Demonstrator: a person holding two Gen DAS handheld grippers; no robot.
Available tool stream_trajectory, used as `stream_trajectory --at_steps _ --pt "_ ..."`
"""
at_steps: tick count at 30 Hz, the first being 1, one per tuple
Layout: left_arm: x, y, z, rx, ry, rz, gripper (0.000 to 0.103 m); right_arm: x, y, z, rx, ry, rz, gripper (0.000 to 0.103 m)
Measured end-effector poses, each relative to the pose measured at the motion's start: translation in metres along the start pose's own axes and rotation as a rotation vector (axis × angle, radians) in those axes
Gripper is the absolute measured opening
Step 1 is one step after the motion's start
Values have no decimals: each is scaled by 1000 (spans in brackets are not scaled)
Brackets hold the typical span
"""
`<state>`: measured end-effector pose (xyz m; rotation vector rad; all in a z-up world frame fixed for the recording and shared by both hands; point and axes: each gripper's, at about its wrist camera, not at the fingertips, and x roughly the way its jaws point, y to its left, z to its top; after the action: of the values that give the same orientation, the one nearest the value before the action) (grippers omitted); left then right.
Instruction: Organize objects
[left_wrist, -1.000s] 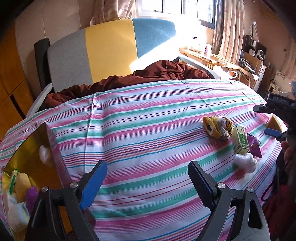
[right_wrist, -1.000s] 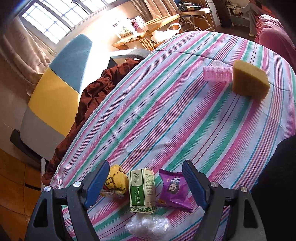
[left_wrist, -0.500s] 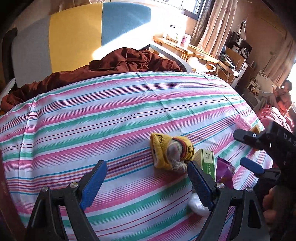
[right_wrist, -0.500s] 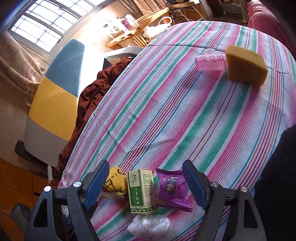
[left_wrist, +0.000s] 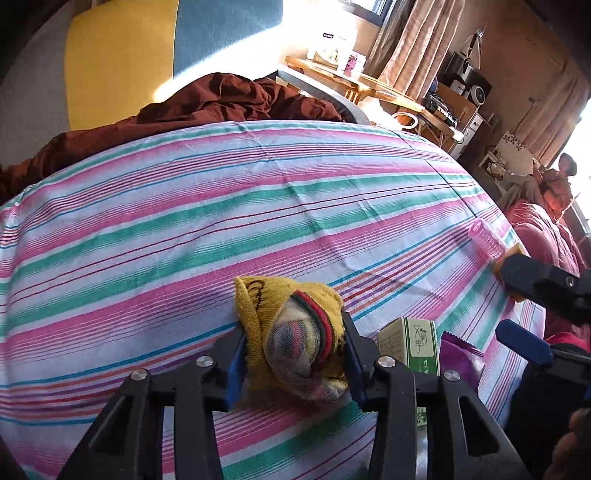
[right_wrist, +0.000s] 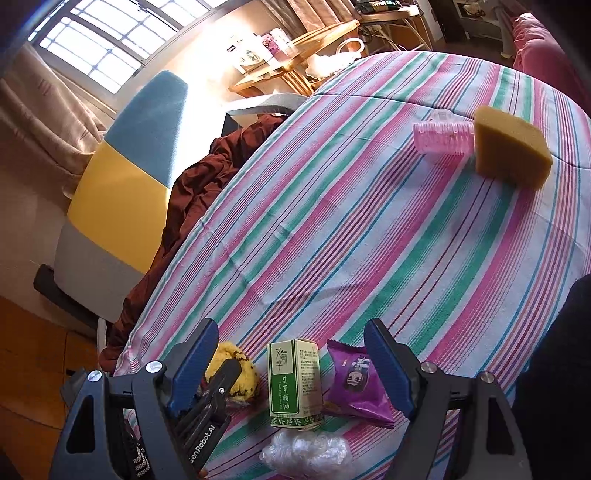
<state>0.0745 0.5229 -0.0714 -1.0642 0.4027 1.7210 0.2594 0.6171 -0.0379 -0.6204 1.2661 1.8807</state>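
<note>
Left wrist: left tool (left_wrist: 293, 356) pitched down, clamping yellow sock (left_wrist: 295, 332).

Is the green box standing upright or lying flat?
Upright: the green box stands on its end on the striped cloth, top flap up.

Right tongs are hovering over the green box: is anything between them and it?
Nothing visible. The open right tongs frame the upright green-and-white cardboard box directly; the purple snack wrapper lies beside it, the crumpled clear plastic in front.
</note>
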Motion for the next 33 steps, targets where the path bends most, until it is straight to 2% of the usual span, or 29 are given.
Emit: stream_trajectory --at_steps 3,6,10,15,19,25,29,33 --pt "-19 19 -17 -4 -22 28 41 3 7 -2 -31 23 29 83" --pt "-41 41 -40 6 -61 100 41 13 17 -7 -78 87 55 83" --pt "-73 65 -72 -6 -99 162 39 16 33 -15 -159 119 79 83" --pt "-94 84 -104 -42 -133 202 40 23 49 -25 -239 176 104 83" --pt "-89 86 -105 -49 -145 200 40 21 54 -28 -269 159 93 83" --pt "-82 86 -105 -51 -154 208 40 26 43 -23 -216 167 42 83" --pt "-77 88 -102 -65 -150 206 42 31 40 -22 -212 171 -6 79" --pt "-77 89 -103 -73 -156 193 42 40 44 -25 -257 185 -67 71"
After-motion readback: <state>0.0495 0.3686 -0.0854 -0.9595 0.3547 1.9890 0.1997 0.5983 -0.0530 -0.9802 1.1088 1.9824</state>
